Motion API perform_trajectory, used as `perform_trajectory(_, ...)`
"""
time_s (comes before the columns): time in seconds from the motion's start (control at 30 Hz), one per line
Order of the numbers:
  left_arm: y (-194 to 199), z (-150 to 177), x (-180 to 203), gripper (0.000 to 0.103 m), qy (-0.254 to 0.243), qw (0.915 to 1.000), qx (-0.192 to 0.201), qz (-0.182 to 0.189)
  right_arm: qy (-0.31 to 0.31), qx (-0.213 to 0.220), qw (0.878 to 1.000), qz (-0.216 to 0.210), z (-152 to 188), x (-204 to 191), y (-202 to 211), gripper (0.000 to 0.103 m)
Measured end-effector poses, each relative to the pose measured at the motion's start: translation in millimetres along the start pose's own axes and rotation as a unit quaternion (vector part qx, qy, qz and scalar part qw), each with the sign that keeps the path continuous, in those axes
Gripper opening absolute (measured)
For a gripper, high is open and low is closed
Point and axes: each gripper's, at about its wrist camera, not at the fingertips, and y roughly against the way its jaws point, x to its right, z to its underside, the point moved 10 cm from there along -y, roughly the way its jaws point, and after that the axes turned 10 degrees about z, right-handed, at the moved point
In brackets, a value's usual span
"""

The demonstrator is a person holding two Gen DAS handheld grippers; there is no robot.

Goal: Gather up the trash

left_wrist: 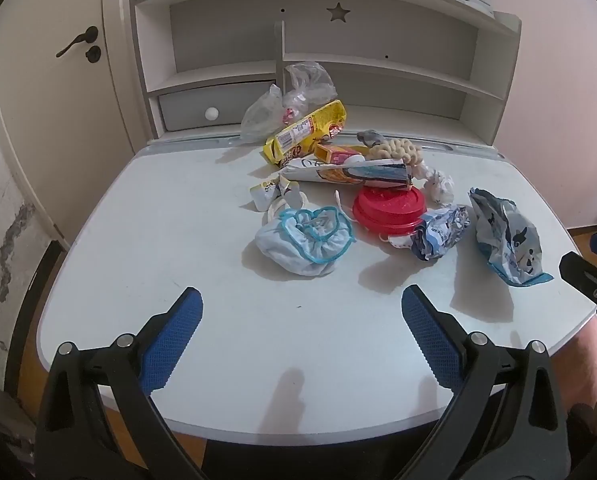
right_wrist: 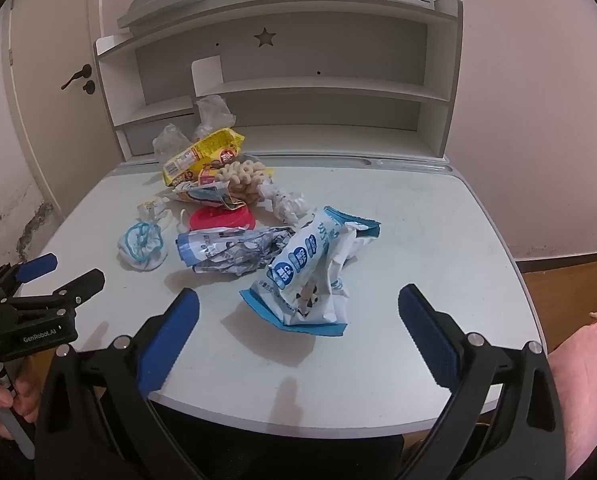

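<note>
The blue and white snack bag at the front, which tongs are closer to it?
Right. The right tongs hover open just in front of the blue and white snack bag. The left tongs hover open further off, to its left, facing the blue-trimmed cloth.

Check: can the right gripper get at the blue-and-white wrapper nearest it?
Probably yes. The right gripper is open, and the wrapper lies just ahead of it on the desk, with nothing between.

Matt smooth desk point(left_wrist: 138, 240), glossy red plastic lid point(left_wrist: 388, 206), crinkled glossy wrapper point(right_wrist: 310, 272)
</note>
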Motion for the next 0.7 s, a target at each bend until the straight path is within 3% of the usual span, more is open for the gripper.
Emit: perform_trajectory(0.7,-2.0,3.7,1.8,0.097,-0.002,1.0000,-0.002,0.000,0.001,-0.001,1.000,0.000,0.2,-1.1,2.5,0.096)
